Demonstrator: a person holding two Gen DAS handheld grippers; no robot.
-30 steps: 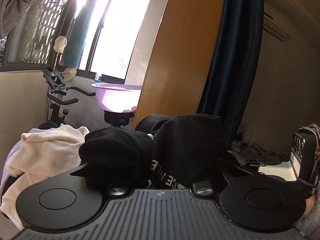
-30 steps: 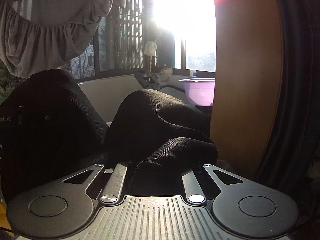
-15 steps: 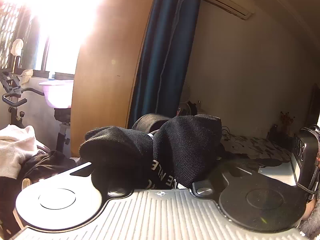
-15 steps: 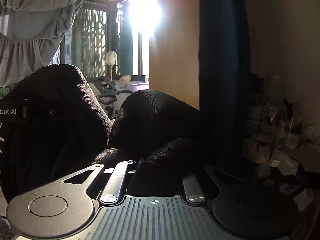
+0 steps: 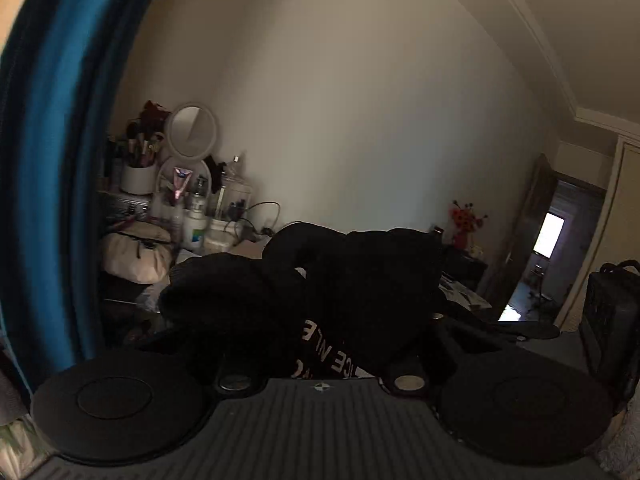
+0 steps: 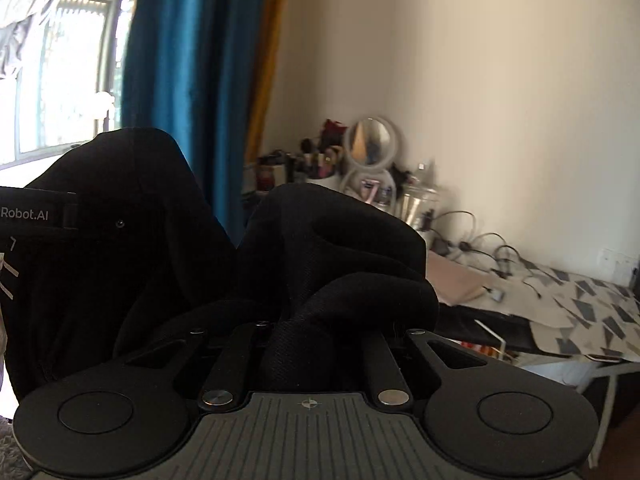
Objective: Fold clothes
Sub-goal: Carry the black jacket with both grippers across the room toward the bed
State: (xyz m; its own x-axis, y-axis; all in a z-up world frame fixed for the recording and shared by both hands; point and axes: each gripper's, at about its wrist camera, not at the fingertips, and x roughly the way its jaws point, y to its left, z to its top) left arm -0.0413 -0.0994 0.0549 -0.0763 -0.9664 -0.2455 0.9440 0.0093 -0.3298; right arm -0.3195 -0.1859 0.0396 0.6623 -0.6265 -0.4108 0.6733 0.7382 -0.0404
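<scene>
Both tongs carry the black garment off any surface, at about the height of the cluttered desk (image 6: 560, 292) against the far wall. Left tongs (image 5: 320, 332): cloth heaped over and between the fingers, white lettering showing at the base; they appear clamped on the black garment (image 5: 360, 280), though the fingertips are buried. Right tongs (image 6: 308, 320): a thick fold is wedged between the fingers and bulges above them; also a pinch, tips hidden. In the right view the other tool, also draped in black, sits just left and near, so the cloth runs left-right between the two grips with little slack span. Blue curtain (image 6: 192, 80) at left. Judgement: the garment is bunched, not spread; the next move needs the grips drawn apart sideways to open its long axis. Neither hand is nearer; each holds an end.
</scene>
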